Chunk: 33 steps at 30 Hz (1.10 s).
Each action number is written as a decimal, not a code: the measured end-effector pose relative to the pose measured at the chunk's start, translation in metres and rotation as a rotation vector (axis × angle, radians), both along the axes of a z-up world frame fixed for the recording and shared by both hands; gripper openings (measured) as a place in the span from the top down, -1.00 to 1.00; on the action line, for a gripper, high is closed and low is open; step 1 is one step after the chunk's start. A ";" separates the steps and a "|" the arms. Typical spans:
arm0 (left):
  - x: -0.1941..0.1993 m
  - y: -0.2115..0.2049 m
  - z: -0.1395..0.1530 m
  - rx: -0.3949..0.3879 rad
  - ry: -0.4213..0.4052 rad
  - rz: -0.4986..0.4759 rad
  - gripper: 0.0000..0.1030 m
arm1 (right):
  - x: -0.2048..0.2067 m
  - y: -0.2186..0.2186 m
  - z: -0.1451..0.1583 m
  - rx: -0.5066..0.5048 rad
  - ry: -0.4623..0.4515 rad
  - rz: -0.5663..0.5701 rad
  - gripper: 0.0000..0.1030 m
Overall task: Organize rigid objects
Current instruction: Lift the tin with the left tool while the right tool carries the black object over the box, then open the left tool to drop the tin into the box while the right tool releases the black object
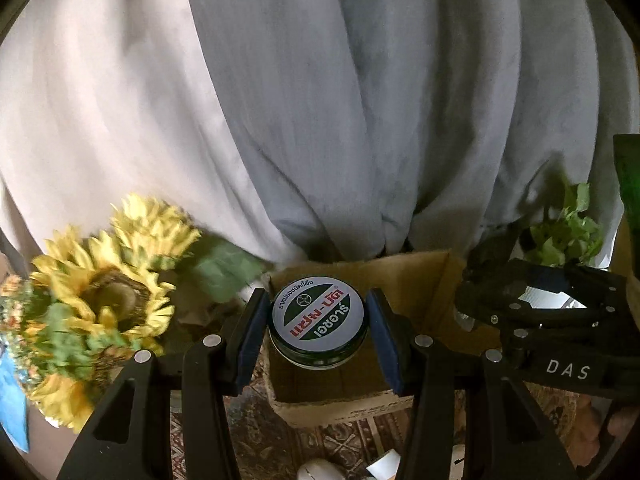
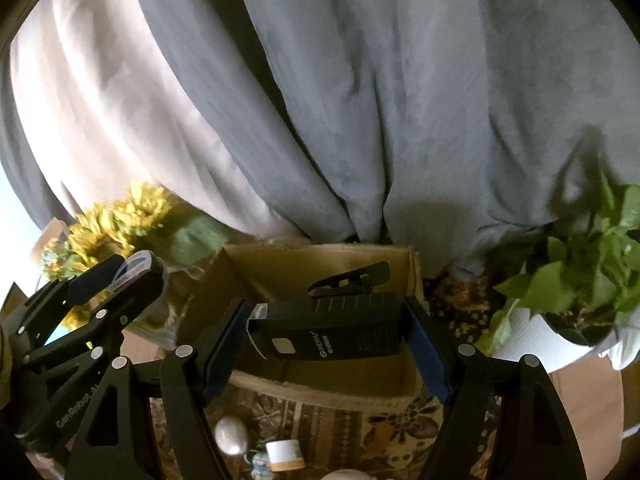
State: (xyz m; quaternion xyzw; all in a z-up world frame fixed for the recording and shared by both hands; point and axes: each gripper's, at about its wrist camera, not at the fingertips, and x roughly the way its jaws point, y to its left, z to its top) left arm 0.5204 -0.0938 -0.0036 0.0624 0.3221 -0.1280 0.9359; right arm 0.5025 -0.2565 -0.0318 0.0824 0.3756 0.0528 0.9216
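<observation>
Balm jar point(image 1: 318, 322) (left tool point(image 1: 318, 336)), flashlight point(image 2: 332, 330) gripped

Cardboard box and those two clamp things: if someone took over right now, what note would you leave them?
Left gripper: jaws shut on the round balm tin, held above the cardboard box.
Right gripper: jaws shut on the black device, also over the box.
Done: both items picked up; a black clip seems to lie inside already.
Left: lower and release both, then collect the small white items on the patterned cloth.
</observation>
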 end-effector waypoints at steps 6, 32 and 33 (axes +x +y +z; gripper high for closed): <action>0.031 -0.006 -0.024 0.022 0.139 -0.013 0.04 | 0.032 -0.003 -0.021 -0.010 0.095 0.033 -0.49; 0.063 -0.021 -0.065 0.139 0.325 -0.029 -0.24 | 0.076 0.004 -0.072 -0.139 0.314 0.164 -0.51; 0.060 -0.020 -0.063 0.134 0.316 -0.029 -0.27 | 0.074 0.004 -0.070 -0.142 0.305 0.159 -0.51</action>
